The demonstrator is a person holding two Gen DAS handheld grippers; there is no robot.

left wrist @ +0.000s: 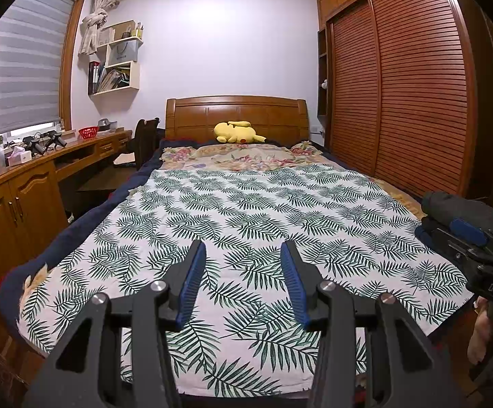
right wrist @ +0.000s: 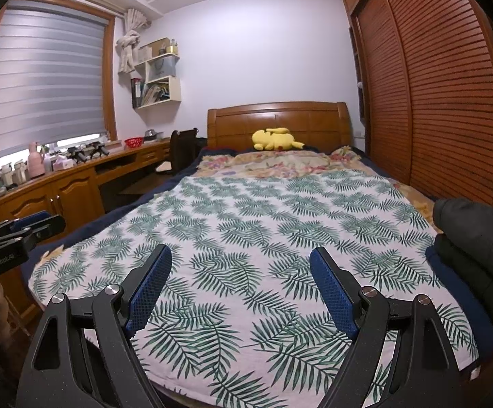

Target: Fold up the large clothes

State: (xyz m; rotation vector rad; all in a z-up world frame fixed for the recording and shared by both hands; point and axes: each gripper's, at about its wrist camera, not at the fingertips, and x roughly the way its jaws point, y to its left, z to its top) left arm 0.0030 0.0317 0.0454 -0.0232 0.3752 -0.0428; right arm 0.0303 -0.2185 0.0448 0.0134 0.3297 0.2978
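A dark folded pile of clothes (right wrist: pixel 474 241) lies at the right edge of the bed, also in the left wrist view (left wrist: pixel 450 207). A white sheet with green leaf print (left wrist: pixel 246 224) covers the bed (right wrist: pixel 263 238). My left gripper (left wrist: pixel 243 251) is open and empty above the foot of the bed. My right gripper (right wrist: pixel 241 255) is open and empty, also above the foot of the bed, left of the dark pile. Each gripper shows at the edge of the other's view.
A yellow plush toy (left wrist: pixel 237 132) lies by the wooden headboard (left wrist: pixel 236 112). A wooden desk with clutter (left wrist: pixel 42 159) runs along the left. A slatted wardrobe (left wrist: pixel 399 95) stands on the right. Floral bedding (left wrist: pixel 243 158) lies near the headboard.
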